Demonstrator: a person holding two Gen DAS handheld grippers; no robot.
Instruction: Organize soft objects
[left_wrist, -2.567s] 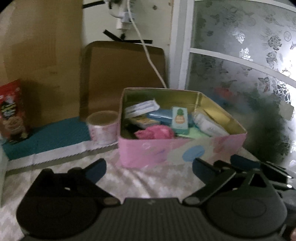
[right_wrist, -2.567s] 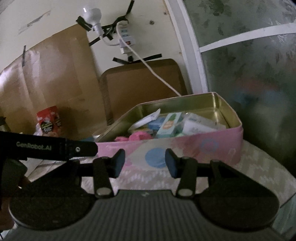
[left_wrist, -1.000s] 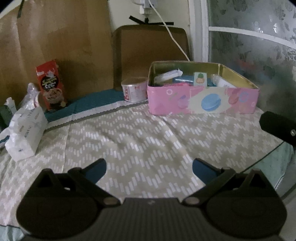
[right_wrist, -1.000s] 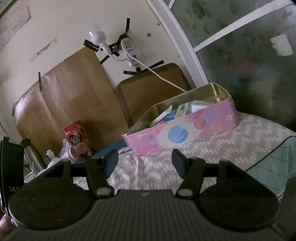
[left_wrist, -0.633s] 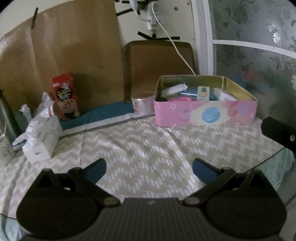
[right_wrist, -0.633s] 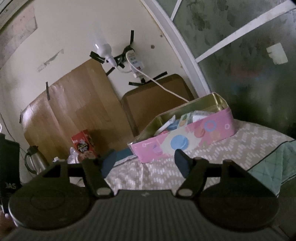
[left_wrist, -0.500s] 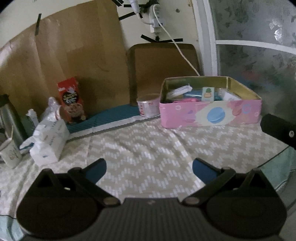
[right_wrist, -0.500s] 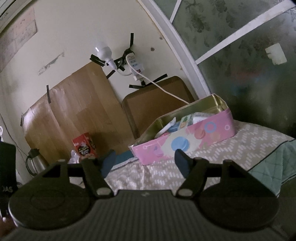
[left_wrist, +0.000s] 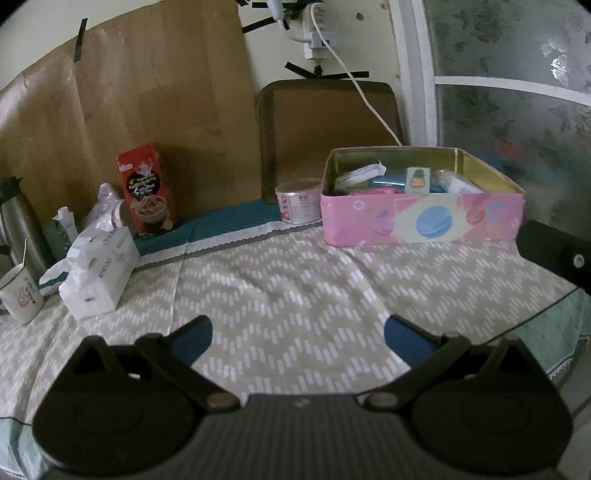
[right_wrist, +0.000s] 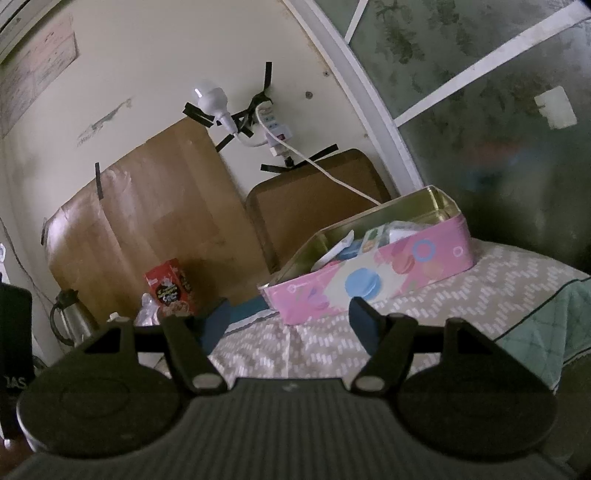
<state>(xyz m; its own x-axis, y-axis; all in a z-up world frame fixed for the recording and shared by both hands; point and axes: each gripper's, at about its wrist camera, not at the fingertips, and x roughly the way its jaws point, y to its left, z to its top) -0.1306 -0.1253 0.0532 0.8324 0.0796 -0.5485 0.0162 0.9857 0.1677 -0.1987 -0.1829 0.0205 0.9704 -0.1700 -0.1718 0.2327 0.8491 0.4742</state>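
My left gripper (left_wrist: 298, 334) is wide open and holds nothing. My right gripper (right_wrist: 291, 320) is open and empty too. The pink tin (left_wrist: 421, 221) sits far ahead of both jaws, soft packs (left_wrist: 369, 191) tucked inside so they stay tidy.

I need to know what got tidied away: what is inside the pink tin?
In the pink tin: a white packet, a pineapple-print pack, something pink and blue and white items. Its front wall hides whatever lies lower.
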